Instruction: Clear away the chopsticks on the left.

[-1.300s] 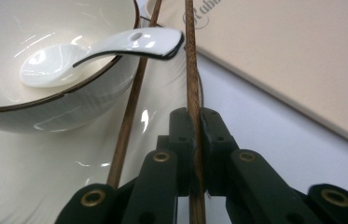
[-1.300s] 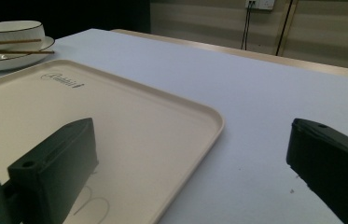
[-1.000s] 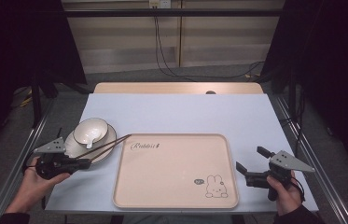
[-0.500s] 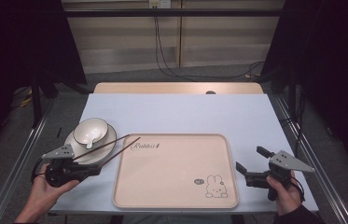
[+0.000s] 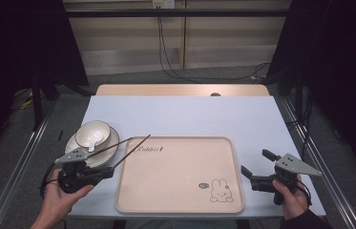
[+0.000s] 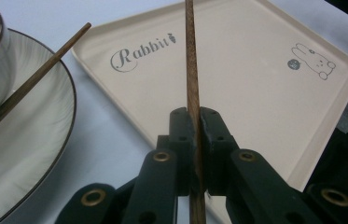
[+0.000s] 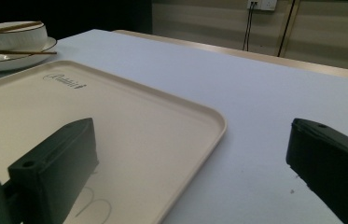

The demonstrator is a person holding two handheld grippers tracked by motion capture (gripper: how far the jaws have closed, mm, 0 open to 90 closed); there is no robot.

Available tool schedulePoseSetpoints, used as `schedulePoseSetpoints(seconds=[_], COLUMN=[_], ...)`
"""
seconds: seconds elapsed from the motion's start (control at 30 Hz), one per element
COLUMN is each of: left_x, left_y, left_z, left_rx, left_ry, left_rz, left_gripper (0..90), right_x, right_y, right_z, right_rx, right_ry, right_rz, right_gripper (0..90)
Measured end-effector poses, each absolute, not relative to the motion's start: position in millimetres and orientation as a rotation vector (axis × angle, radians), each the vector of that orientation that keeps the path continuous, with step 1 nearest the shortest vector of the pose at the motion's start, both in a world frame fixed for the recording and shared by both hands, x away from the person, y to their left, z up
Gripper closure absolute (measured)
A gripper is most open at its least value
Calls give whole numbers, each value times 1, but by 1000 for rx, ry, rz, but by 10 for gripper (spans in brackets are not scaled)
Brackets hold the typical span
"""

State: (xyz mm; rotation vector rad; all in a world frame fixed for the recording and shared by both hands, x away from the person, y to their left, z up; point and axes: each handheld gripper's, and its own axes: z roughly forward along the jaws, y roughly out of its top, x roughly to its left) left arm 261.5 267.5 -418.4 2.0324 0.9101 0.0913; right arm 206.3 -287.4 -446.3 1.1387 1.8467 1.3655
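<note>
one dark wooden chopstick (image 6: 191, 70) pinched in the left tool (image 6: 195, 116), tip over the cream tray (image 6: 255, 70)

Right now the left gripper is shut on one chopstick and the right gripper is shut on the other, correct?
Not quite. The left gripper is shut on one chopstick, but the right gripper is open and holds nothing, as the right gripper view shows. The other chopstick lies across the plate.
</note>
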Motion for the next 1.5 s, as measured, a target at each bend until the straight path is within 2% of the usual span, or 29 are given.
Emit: schedulePoseSetpoints(seconds=[0.4, 0.53, 0.73, 0.83, 1.5], left_x=[253, 251, 251, 253, 261], left_y=[240, 231, 215, 212, 194], left_z=[-424, -427, -432, -434, -455], left_rx=[1974, 1946, 1956, 1938, 1941], left_ry=[1102, 1168, 1264, 1316, 1464], left_rz=[124, 97, 163, 154, 188], left_gripper=[846, 846, 846, 846, 846], right_x=[207, 207, 208, 207, 208], right_y=[-287, -286, -286, -286, -285], right_z=[-446, -446, -447, -446, -446], right_rx=[1134, 1134, 1134, 1136, 1128], right_ry=[1852, 1854, 1854, 1854, 1860], right_rz=[1373, 1371, 1370, 1374, 1373], right_gripper=[17, 17, 17, 17, 17])
